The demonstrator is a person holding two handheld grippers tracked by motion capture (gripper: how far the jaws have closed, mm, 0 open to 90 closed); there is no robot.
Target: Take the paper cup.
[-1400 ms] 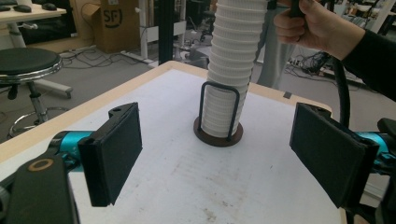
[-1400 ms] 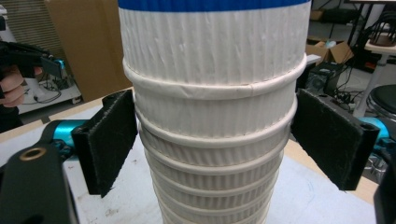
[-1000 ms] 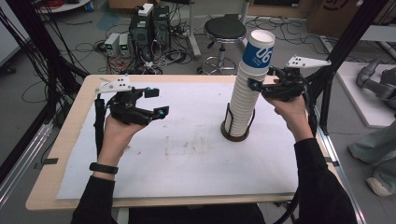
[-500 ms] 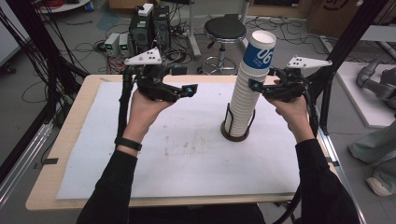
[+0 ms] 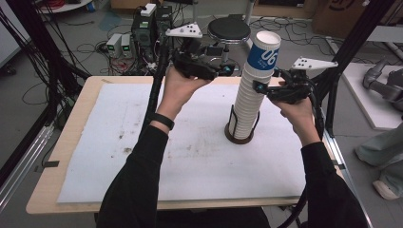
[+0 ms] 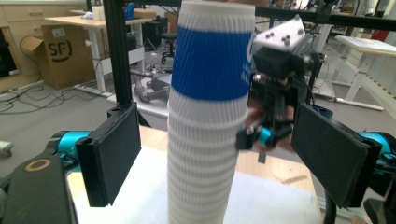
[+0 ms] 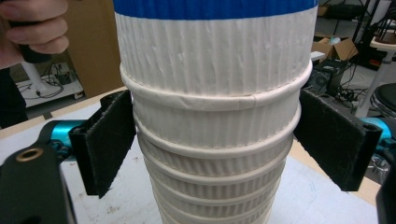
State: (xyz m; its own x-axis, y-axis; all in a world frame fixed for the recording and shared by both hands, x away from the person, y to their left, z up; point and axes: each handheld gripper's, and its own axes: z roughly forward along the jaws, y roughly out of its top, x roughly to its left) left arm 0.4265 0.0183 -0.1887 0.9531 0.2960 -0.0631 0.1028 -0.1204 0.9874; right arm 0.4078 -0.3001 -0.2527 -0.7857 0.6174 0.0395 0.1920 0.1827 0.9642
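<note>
High view: tall stack of paper cups [image 5: 250,95] right of centre, rooted in a dark holder [image 5: 240,135]. Right gripper [image 5: 260,88] clamped around stack's upper part; left gripper [image 5: 227,71], jaws apart, nearing blue top cup [image 5: 264,53] from upper middle. Risk: sideways nudge tilting stack, or pinching several nested cups together.

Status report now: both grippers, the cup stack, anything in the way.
Left gripper open, level with top cup, not touching. Right gripper clamped on cup stack in its holder. Nothing in the way.
</note>
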